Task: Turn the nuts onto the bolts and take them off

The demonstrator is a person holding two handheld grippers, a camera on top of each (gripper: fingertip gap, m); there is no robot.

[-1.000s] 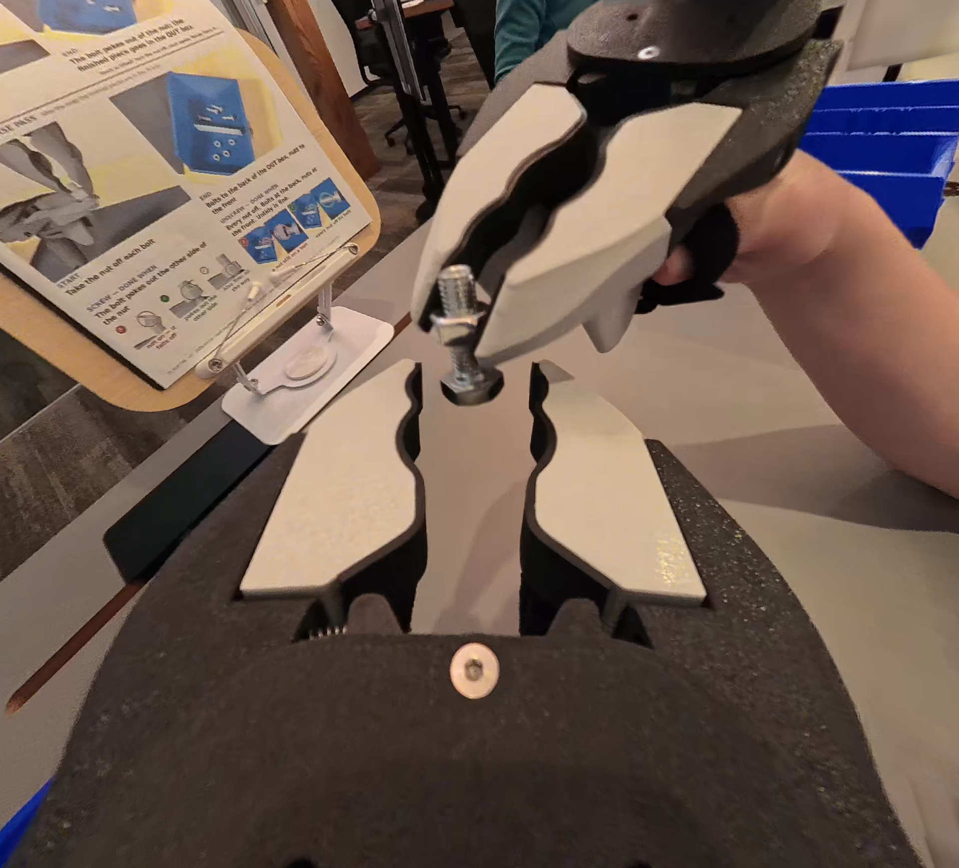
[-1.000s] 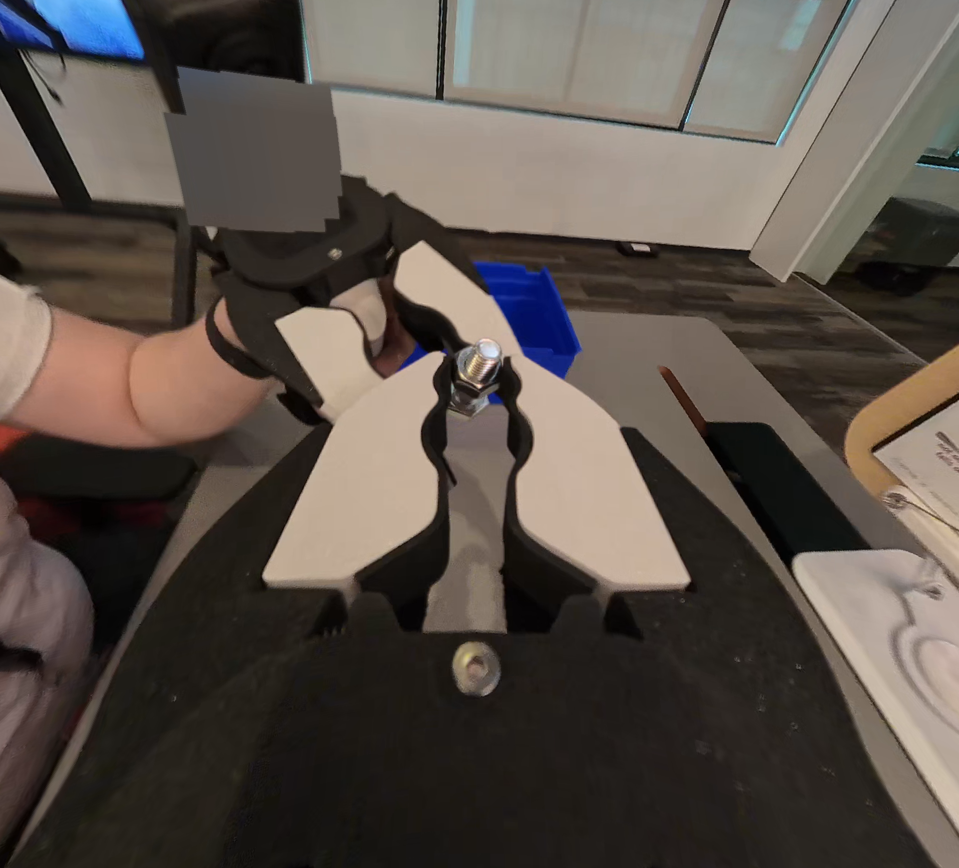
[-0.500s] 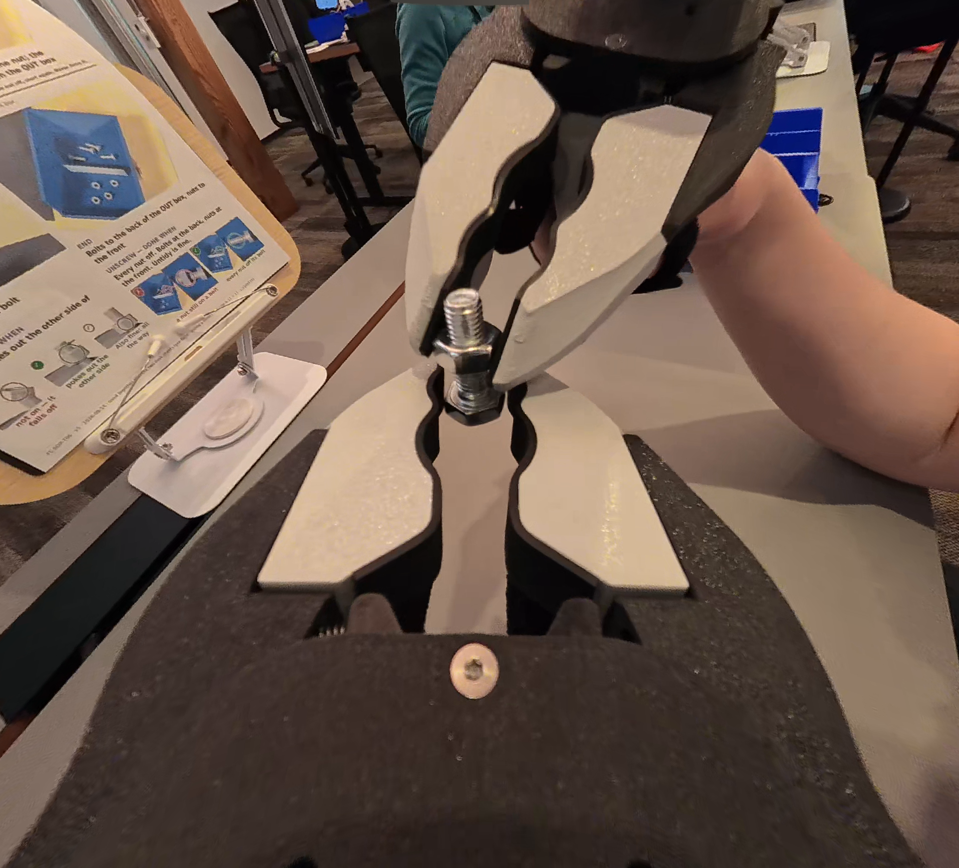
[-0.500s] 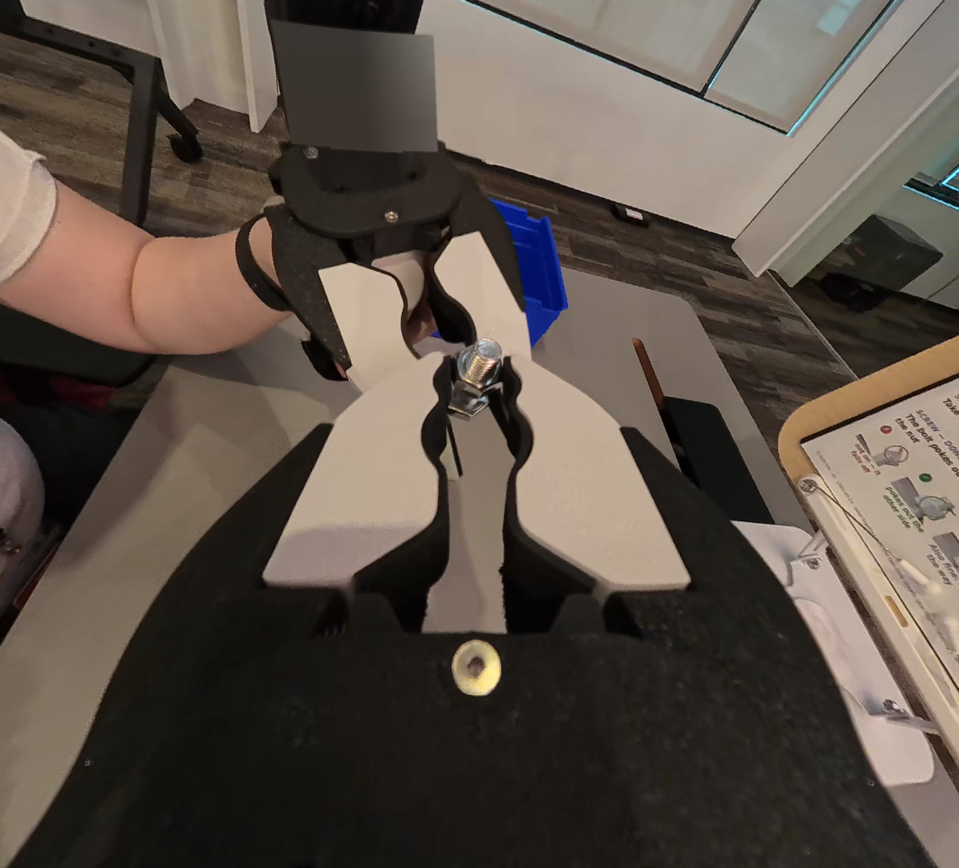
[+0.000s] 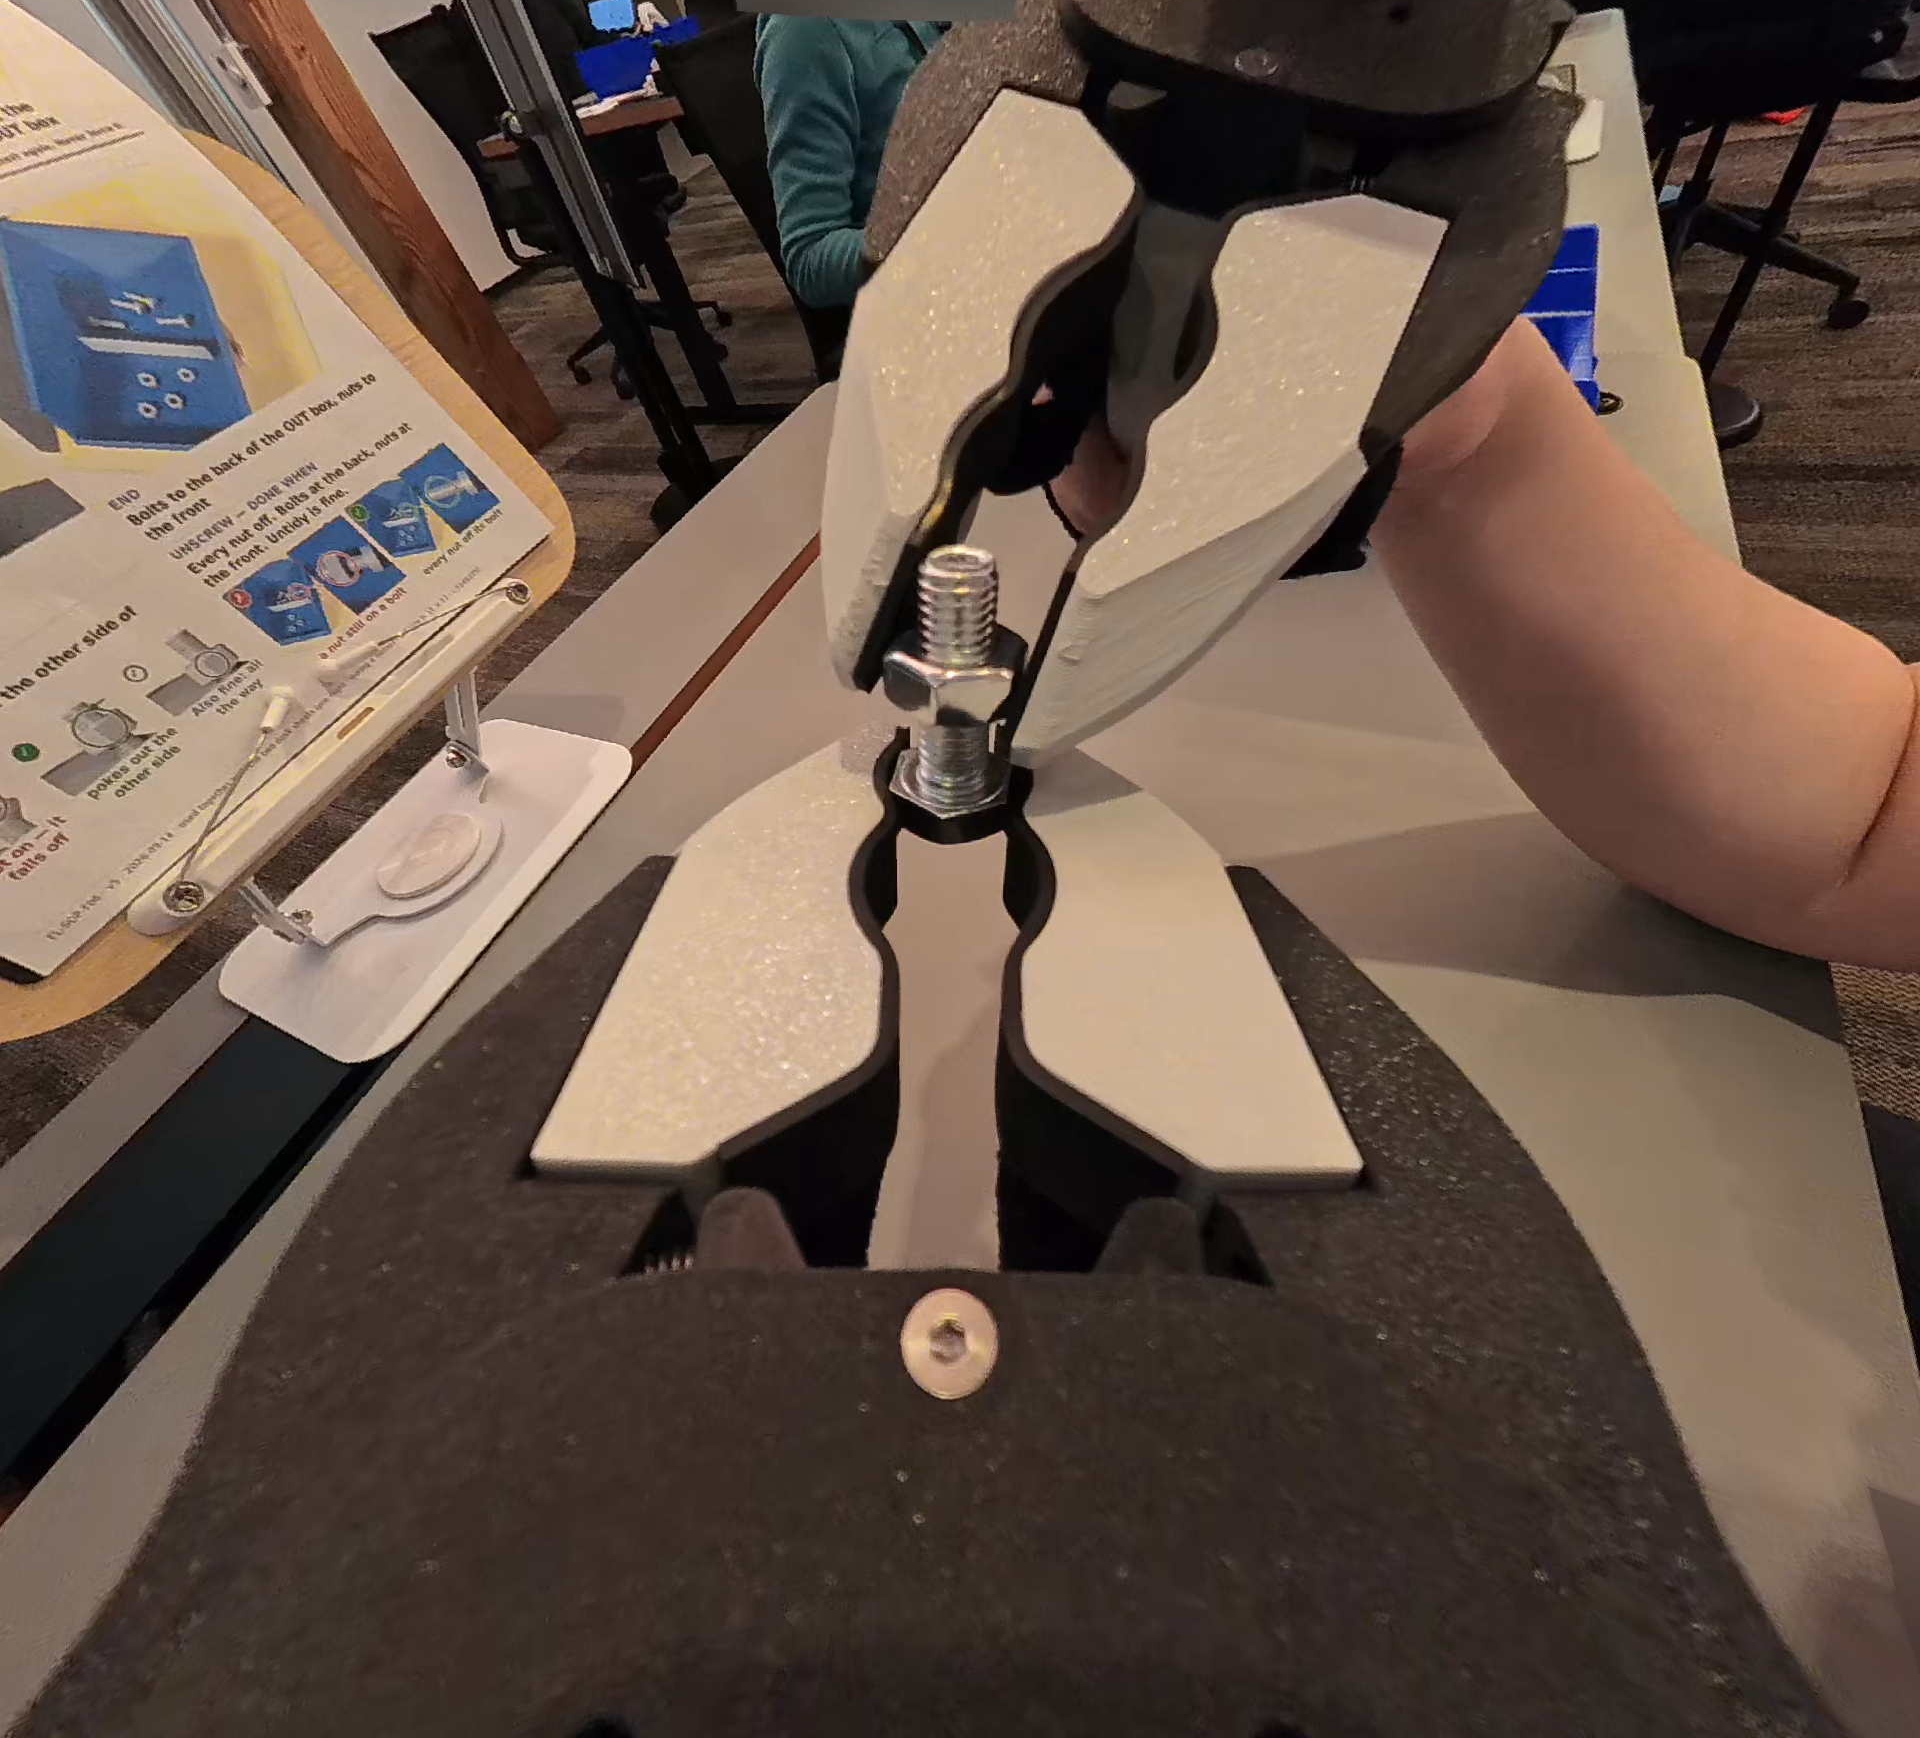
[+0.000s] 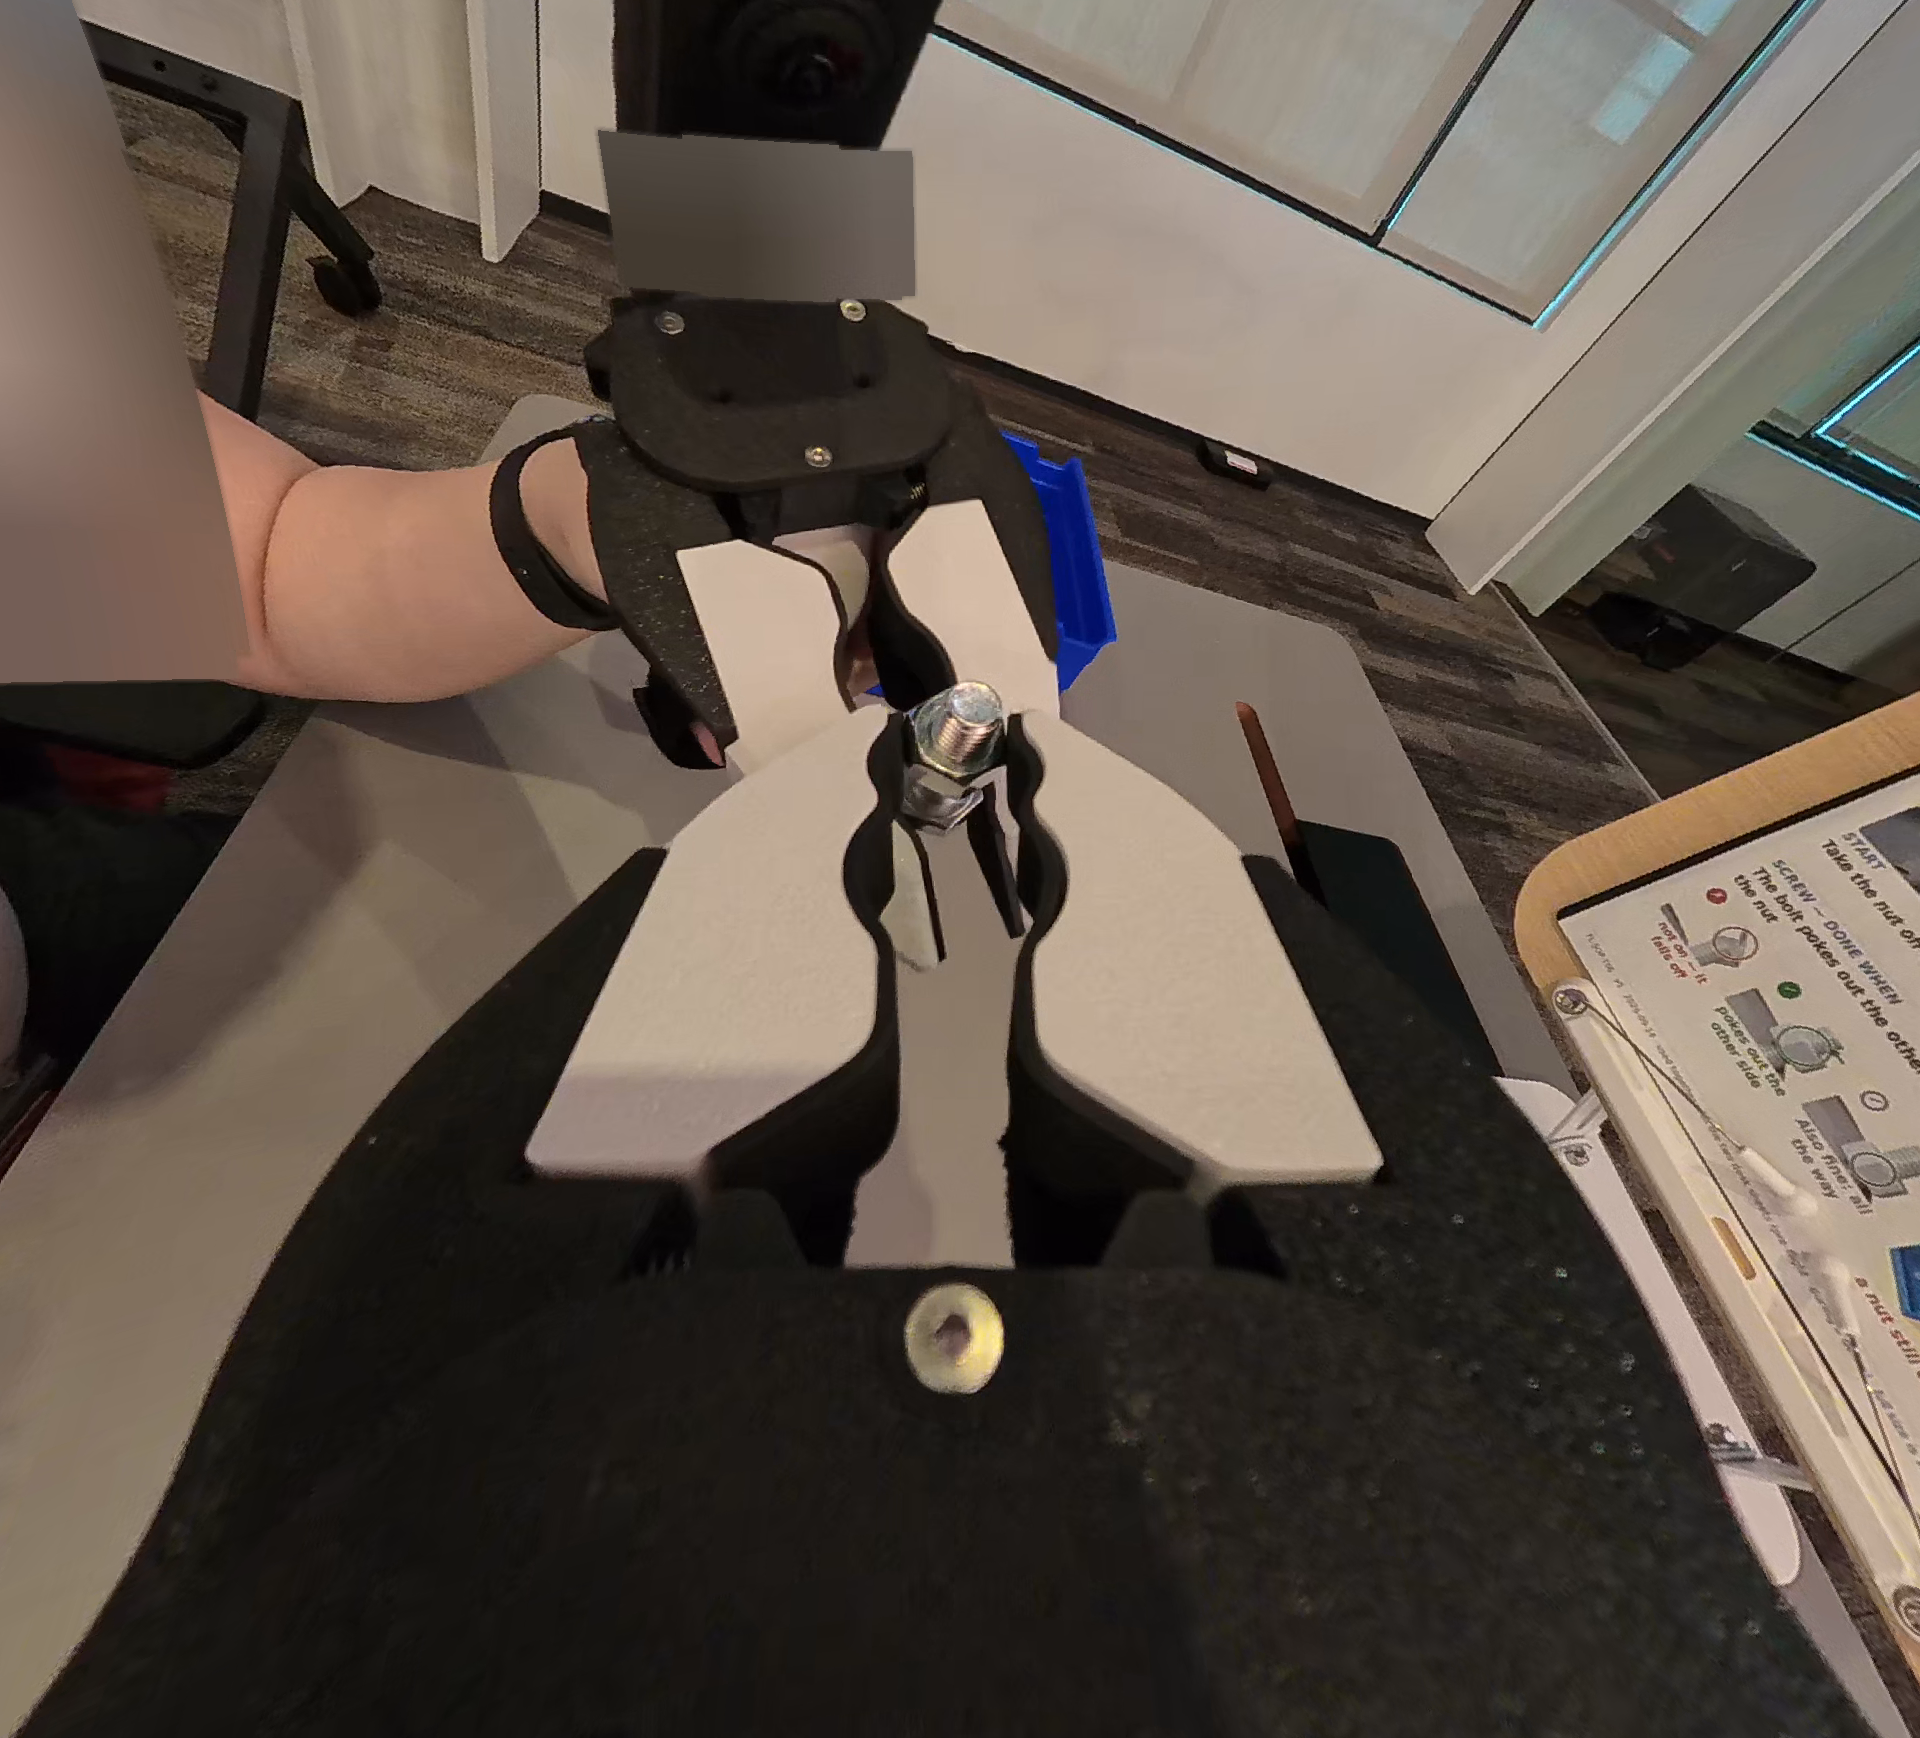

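Midair, left tool [image 5: 948,800] clamped on bolt [image 5: 956,608] head, right tool [image 6: 954,758] on nut [image 5: 948,686], table edge [image 5: 717,639] well apart.

Both tongs [image 5: 948,789] clamp one nutted bolt [image 5: 954,649].

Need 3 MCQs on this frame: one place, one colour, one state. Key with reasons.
1. Where does the nut sit on the bolt?
A) partway down, threads above it
B) off it, on the table
C) flush with the tip

2. What colour is the bin beyond the left hand-held gripper?
A) red
B) blue
C) green

3. The right hand-held gripper is:
A) open, clear of everything
B) shut on the nut
C) lying down

Key: 1A, thread shows above and below the nut. 2B, its wall is blue in the right wrist view. 3B, both fingers press the nut's sides.
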